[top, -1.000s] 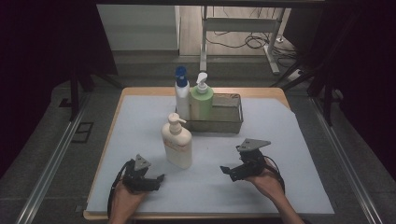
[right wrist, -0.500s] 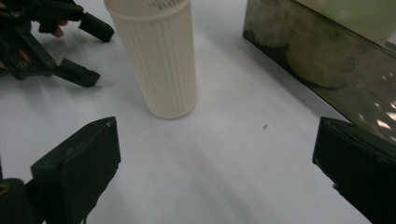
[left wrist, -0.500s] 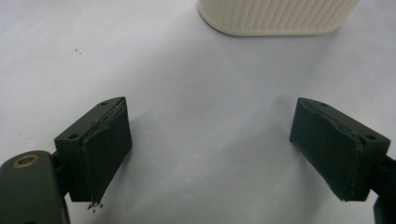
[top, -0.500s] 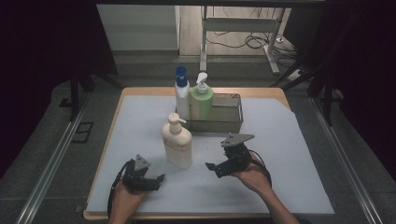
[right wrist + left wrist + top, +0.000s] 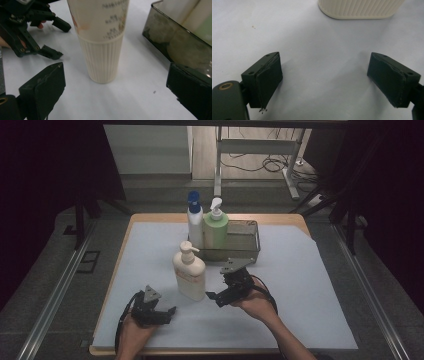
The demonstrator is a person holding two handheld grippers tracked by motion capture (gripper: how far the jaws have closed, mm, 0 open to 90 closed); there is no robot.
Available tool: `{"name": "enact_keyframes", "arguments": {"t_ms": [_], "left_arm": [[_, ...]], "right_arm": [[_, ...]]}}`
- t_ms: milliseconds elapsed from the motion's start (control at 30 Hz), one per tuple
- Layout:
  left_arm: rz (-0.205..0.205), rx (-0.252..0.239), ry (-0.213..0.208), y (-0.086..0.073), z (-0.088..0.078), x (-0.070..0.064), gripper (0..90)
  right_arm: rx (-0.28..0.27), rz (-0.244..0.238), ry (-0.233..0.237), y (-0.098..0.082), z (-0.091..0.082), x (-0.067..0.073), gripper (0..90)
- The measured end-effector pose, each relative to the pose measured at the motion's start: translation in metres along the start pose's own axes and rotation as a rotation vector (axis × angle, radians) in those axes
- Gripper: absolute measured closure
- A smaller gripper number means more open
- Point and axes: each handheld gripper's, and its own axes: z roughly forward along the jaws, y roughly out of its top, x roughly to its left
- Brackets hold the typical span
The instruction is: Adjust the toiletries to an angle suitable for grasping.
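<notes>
Cream pump bottle (image 5: pixel 189 275) stands upright just left of centre in the high view, on the pale blue sheet (image 5: pixel 300 285) that covers the table, a little in front of the metal basket (image 5: pixel 245 251). That basket holds a white bottle with a blue cap (image 5: pixel 194 222) and a green pump bottle (image 5: pixel 216 227), both upright at its left end.

The right gripper (image 5: pixel 222 297) sits just right of the cream bottle, its jaws spread wide and empty. In the right gripper view the bottle's ribbed lower body (image 5: pixel 102 60) fills the upper middle of the frame, between the two jaws but beyond their tips, so no pad touches it yet. The left gripper (image 5: pixel 162 312) rests low on the sheet at the lower left of the high view, jaws also wide apart with nothing between them; the left gripper view shows the bottle's base (image 5: pixel 359 8) at the top edge, well ahead of the pads.

The likely trouble is a topple. The bottle is tall, narrow-footed and probably top-heavy with its pump head, so one jaw meeting it before the other could push it over toward the left gripper. A grip low on the ribbing might also let it swing when lifted. The basket wall (image 5: pixel 160 27) lies close at the right of that view, and a wide jaw could clip it.
</notes>
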Motion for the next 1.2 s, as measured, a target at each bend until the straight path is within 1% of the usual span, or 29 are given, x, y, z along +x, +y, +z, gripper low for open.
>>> {"name": "enact_keyframes", "arguments": {"t_ms": [100, 200, 333, 600, 700, 833, 933, 1033, 1100, 1200], "left_arm": [[0.0, 0.0, 0.0, 0.0, 0.0, 0.0, 12.3], [-0.001, 0.0, -0.001, 0.0, 0.0, 0.0, 12.3], [-0.001, 0.001, -0.002, 0.0, 0.0, 0.0, 12.4], [-0.001, 0.0, -0.002, 0.0, 0.0, 0.0, 12.4], [-0.001, 0.001, -0.002, 0.0, 0.0, 0.0, 12.4], [-0.001, 0.0, -0.002, 0.0, 0.0, 0.0, 12.4], [-0.001, 0.0, -0.001, 0.0, 0.0, 0.0, 12.4], [0.0, 0.0, -0.001, 0.0, 0.0, 0.0, 12.4], [-0.001, 0.0, 0.0, 0.0, 0.0, 0.0, 12.4], [0.0, 0.0, 0.0, 0.0, 0.0, 0.0, 12.4]], "right_arm": [[-0.003, -0.009, 0.007, 0.007, 0.004, 0.003, 3.2], [0.006, -0.023, 0.01, 0.013, 0.007, 0.006, 4.6], [0.005, -0.015, 0.019, 0.02, 0.014, 0.008, 6.8], [-0.008, -0.019, 0.007, 0.032, 0.025, 0.012, 13.0], [-0.015, -0.021, -0.002, 0.036, 0.028, 0.013, 13.6], [-0.006, -0.024, -0.003, 0.04, 0.035, 0.016, 15.7], [0.002, -0.023, -0.007, 0.043, 0.04, 0.018, 19.9], [0.003, -0.02, 0.001, 0.047, 0.045, 0.02, 23.2], [0.0, -0.026, -0.006, 0.049, 0.047, 0.022, 24.6], [0.001, -0.022, -0.019, 0.053, 0.05, 0.023, 26.3]]}}
